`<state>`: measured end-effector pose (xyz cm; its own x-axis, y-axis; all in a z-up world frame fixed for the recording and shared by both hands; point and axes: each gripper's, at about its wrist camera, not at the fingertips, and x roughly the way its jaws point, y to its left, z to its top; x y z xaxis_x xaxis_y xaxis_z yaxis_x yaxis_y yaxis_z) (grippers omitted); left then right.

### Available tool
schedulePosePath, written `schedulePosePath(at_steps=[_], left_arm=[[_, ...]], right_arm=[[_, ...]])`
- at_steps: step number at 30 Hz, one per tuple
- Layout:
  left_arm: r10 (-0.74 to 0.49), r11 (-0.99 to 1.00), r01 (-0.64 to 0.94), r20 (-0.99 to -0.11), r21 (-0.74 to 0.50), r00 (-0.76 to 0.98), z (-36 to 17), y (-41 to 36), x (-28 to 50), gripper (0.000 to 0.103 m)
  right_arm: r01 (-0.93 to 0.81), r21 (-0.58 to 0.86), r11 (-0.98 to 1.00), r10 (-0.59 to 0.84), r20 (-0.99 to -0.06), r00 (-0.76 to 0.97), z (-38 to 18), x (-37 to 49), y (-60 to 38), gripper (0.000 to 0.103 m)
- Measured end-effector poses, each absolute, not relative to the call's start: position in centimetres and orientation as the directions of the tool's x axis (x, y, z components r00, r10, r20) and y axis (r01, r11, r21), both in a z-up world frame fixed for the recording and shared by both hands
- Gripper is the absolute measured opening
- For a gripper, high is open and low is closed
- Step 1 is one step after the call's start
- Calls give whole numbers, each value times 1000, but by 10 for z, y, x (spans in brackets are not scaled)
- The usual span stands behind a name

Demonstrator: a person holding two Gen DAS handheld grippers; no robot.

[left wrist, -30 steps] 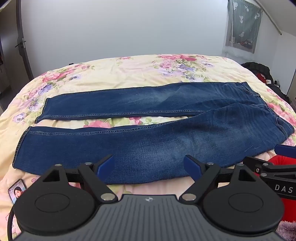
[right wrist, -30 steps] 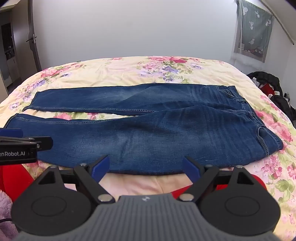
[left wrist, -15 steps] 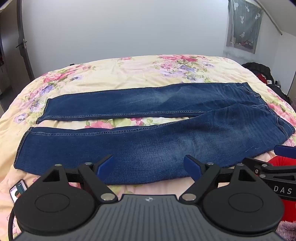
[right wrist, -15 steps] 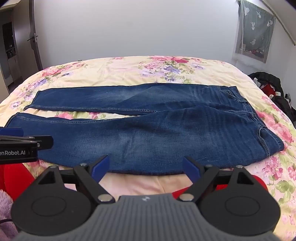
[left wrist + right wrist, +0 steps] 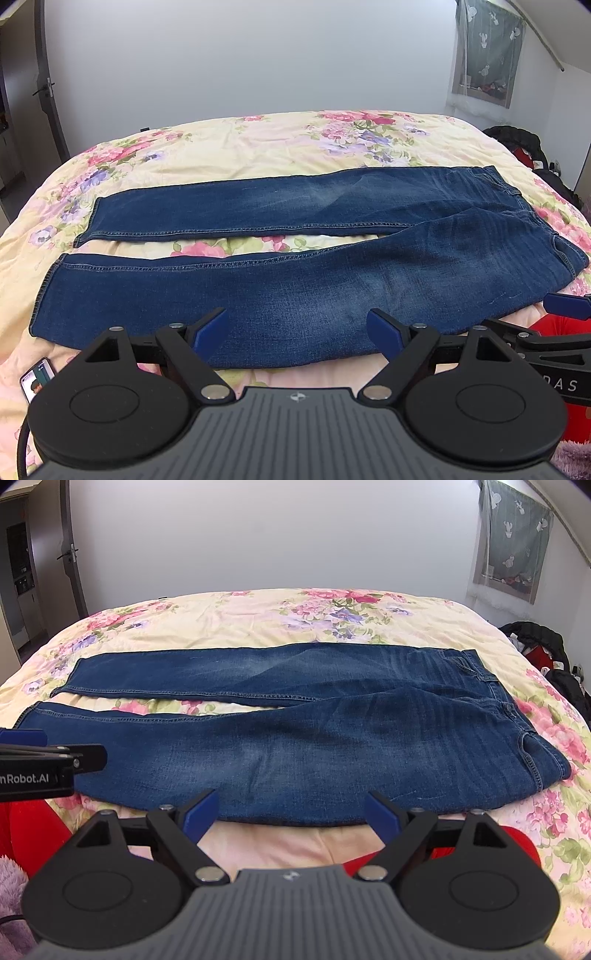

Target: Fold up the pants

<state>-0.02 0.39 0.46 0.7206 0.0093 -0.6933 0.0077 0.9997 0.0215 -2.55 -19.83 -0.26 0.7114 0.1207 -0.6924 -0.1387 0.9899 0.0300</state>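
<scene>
Jeans (image 5: pixel 295 295) lie flat across frame centre on the bed (image 5: pixel 258 147), legs parted for folding. Left hand-held gripper (image 5: pixel 297 328) and right hand-held gripper (image 5: pixel 291 810) hover released, empty.

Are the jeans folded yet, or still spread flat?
Spread flat, unfolded: the jeans lie full length on the bedspread, both legs apart with floral fabric showing between them.

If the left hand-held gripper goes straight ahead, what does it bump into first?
Probably the jeans: the open left hand-held gripper points at the near leg, spread flat on the bed. Depth is hard to judge.
</scene>
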Motion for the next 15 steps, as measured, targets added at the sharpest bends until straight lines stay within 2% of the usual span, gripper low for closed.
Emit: schedulePosePath(at_steps=[15], left_arm=[[10, 1000, 0, -691, 15, 723, 4, 8, -3, 98]], right_arm=[[-131, 28, 991, 114, -692, 713, -4, -27, -197, 82]])
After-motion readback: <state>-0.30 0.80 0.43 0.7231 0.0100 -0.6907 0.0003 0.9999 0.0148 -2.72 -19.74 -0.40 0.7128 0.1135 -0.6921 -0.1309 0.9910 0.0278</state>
